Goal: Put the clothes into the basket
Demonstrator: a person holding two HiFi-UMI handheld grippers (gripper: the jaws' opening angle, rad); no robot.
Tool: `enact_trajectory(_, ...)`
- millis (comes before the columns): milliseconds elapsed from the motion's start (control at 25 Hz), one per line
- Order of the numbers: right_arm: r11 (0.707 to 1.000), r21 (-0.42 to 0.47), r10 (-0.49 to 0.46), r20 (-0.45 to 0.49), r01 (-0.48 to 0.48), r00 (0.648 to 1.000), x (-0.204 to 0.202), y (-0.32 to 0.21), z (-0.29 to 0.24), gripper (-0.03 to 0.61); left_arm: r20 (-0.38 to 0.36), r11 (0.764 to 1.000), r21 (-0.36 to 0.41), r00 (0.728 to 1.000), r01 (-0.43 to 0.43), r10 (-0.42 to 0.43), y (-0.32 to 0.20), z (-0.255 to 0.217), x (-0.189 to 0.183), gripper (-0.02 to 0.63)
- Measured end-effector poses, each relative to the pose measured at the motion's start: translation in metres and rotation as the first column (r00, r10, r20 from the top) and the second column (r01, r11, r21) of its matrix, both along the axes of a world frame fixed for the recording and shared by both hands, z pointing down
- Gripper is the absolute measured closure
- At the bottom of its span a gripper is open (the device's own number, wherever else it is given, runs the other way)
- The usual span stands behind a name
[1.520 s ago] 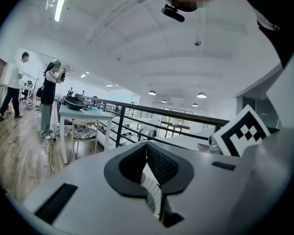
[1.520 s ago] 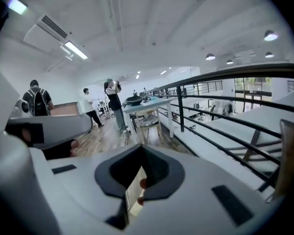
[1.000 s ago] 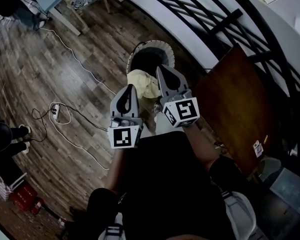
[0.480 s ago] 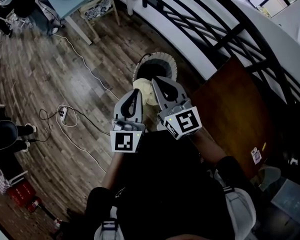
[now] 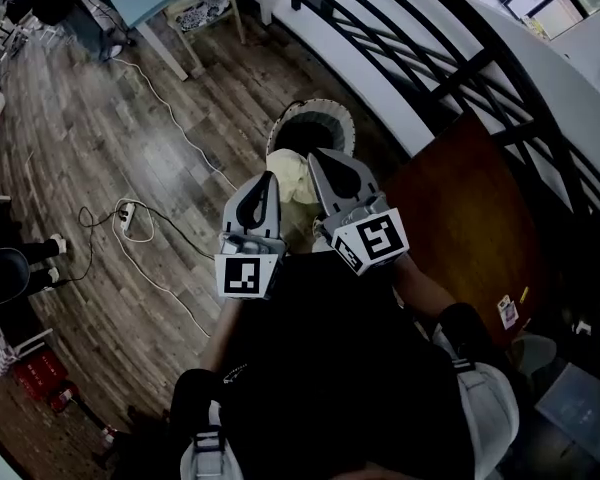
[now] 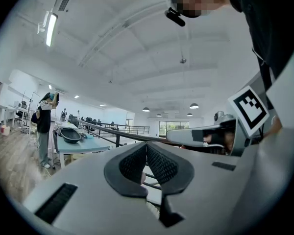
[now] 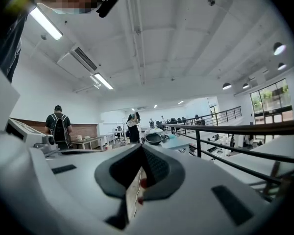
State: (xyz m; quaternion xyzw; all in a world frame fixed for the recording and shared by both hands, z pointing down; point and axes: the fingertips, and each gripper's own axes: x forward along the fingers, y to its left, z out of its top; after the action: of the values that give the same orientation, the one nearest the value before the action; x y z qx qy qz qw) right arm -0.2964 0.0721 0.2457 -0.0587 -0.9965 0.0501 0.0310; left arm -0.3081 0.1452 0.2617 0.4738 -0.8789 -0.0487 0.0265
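Note:
A pale yellow garment (image 5: 292, 183) hangs between the tips of my two grippers, just on the near side of the round woven basket (image 5: 312, 128), which stands on the wooden floor. My left gripper (image 5: 268, 180) and right gripper (image 5: 318, 158) are held side by side, pointing level and forward, and each tip meets the cloth. In the left gripper view the gripper (image 6: 146, 153) has its jaws together. In the right gripper view the gripper (image 7: 141, 153) is shut too, and a pale strip of the garment (image 7: 132, 195) hangs below the pads.
A brown wooden table (image 5: 470, 228) stands at the right and a black railing (image 5: 400, 28) runs behind the basket. A power strip with a white cable (image 5: 130, 218) lies on the floor at the left. Other people (image 7: 58, 126) stand far off.
Both grippers have risen a little with the garment hanging between them. The garment and grippers now sit lower in the picture relative to the basket.

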Motion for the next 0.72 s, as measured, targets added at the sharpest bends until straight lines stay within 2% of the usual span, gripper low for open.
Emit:
enact_trajectory(240, 0.999, -0.043, 0.027, -0.021, -0.028, 0.999, 0.005, -0.004, 0.012, 0.571, 0.002, 0.999, 0.023, 0.999, -0.037, 0.037, -0.021, -0.002, 0.001, 0.6)
enact_trajectory(720, 0.999, -0.007, 0.039, -0.034, -0.04, 0.999, 0.005, -0.004, 0.016, 0.571, -0.021, 0.997, 0.046, 0.998, -0.056, 0.057, -0.032, 0.002, -0.001, 0.6)
